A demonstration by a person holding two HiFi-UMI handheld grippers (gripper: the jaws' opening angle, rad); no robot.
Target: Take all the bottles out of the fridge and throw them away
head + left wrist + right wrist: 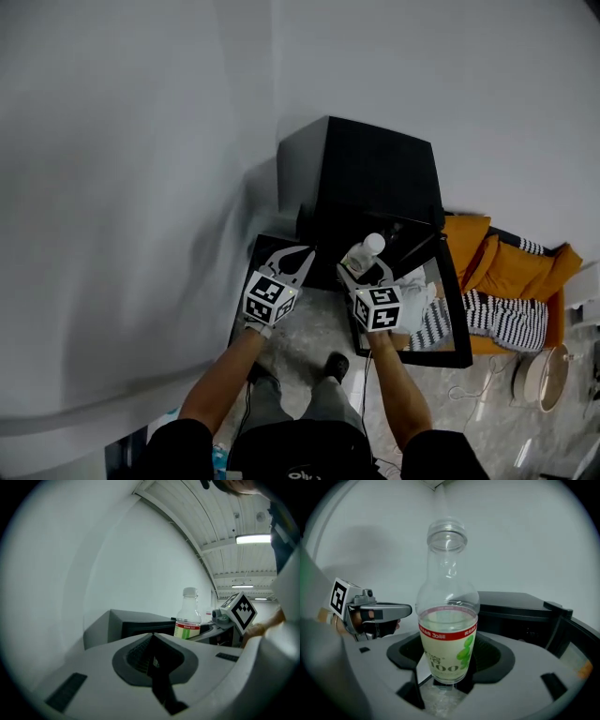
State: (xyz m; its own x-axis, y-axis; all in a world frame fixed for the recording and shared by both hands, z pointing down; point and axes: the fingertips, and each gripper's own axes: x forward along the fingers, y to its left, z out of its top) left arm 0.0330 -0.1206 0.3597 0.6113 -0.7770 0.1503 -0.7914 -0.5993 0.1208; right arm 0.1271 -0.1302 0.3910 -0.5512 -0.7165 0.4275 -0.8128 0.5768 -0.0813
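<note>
The right gripper's jaws are clamped on the lower body of a clear bottle with a red-banded green label. It holds the bottle upright in front of the small black fridge, whose door stands open. The left gripper has its jaws pressed together with nothing between them. It is held just beside the right gripper, to the left of the bottle.

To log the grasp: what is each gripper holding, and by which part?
Right gripper holds the bottle by its lower body; left gripper holds nothing.
</note>
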